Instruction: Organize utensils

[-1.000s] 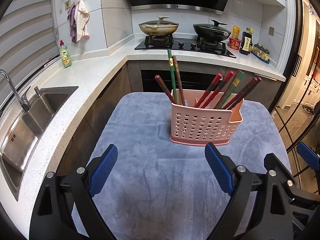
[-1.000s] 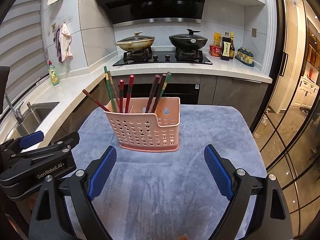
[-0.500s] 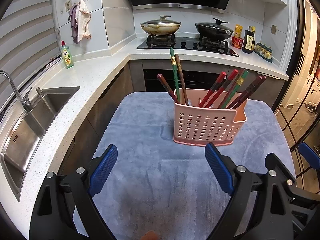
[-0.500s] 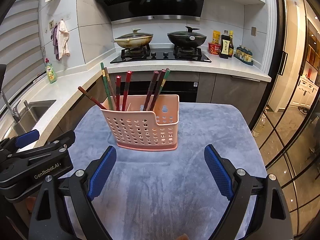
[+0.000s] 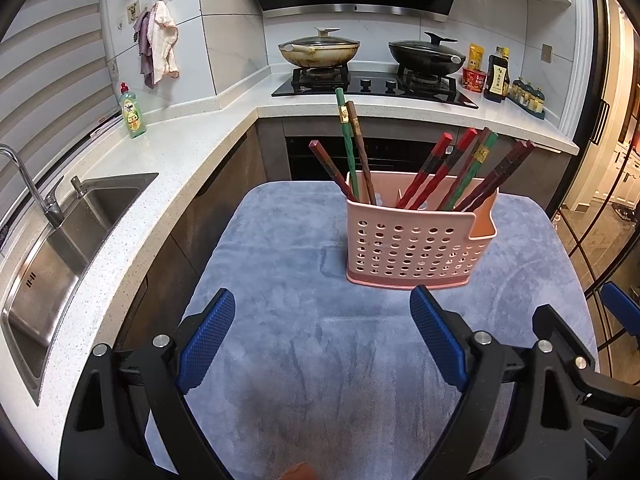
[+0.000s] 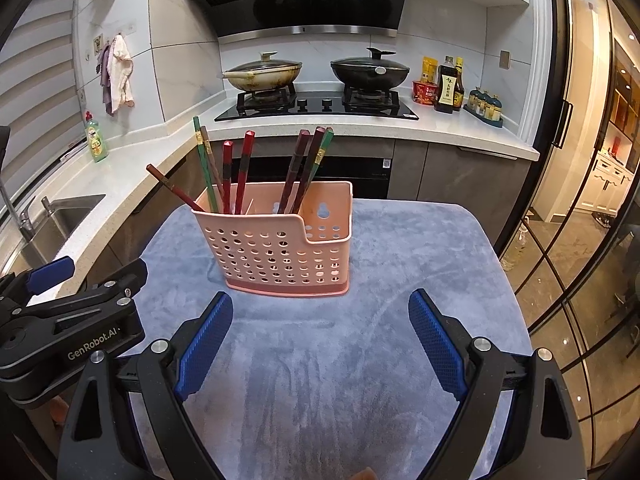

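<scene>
A pink perforated utensil basket (image 5: 416, 246) (image 6: 280, 248) stands upright on a grey-blue cloth (image 5: 304, 344) (image 6: 332, 360) that covers a small table. Several red, green and brown chopsticks (image 5: 444, 168) (image 6: 240, 172) lean in it, handles up. My left gripper (image 5: 322, 326) hovers open over the cloth in front of the basket, nothing between its blue pads (image 5: 206, 334). My right gripper (image 6: 320, 326) is likewise open and empty, just short of the basket. In the right wrist view the left gripper's black body shows at the left edge.
A white L-shaped counter (image 5: 132, 184) runs left of the table, with a steel sink (image 5: 60, 248) and a green soap bottle (image 5: 132, 110). Behind it a hob carries a pan (image 5: 318, 48) and a black wok (image 5: 426, 54). Sauce bottles (image 6: 448, 84) stand right; glass doors (image 6: 580, 240) beyond.
Both views have drifted slightly, so the basket sits a little differently in frame. Both grippers stay equally wide open and the basket and chopsticks have not moved on the cloth.
</scene>
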{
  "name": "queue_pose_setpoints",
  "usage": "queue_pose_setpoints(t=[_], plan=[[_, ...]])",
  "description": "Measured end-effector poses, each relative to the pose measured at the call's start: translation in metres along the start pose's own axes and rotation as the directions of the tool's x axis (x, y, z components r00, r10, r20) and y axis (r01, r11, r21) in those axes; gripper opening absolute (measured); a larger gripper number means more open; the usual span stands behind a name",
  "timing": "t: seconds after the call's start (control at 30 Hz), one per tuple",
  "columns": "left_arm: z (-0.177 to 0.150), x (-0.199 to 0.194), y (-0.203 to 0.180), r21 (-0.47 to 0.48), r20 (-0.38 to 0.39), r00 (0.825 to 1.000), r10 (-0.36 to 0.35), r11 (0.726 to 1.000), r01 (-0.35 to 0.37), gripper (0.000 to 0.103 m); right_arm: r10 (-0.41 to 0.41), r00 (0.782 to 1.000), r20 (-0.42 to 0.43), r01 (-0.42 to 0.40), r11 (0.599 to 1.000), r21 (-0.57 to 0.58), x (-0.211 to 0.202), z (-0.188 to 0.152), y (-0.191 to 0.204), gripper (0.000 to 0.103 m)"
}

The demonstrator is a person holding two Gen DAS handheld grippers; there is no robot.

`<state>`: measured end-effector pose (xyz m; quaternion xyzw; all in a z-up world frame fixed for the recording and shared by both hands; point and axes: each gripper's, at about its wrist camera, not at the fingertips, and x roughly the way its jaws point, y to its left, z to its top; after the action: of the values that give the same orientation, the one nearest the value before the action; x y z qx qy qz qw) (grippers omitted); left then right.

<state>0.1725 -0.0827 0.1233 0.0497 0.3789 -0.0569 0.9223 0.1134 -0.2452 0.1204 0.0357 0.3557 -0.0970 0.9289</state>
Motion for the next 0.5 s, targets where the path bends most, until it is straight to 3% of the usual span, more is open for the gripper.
queue_pose_setpoints(t=[0.5], plan=[[-0.0013,0.0056,0.0009,-0.009,-0.007,1.000,0.008,1.000,-0.008,0.085,-0.001,1.000,-0.002,0.001,1.000,-0.001,0.0021,-0.0013,0.0007,0.086]])
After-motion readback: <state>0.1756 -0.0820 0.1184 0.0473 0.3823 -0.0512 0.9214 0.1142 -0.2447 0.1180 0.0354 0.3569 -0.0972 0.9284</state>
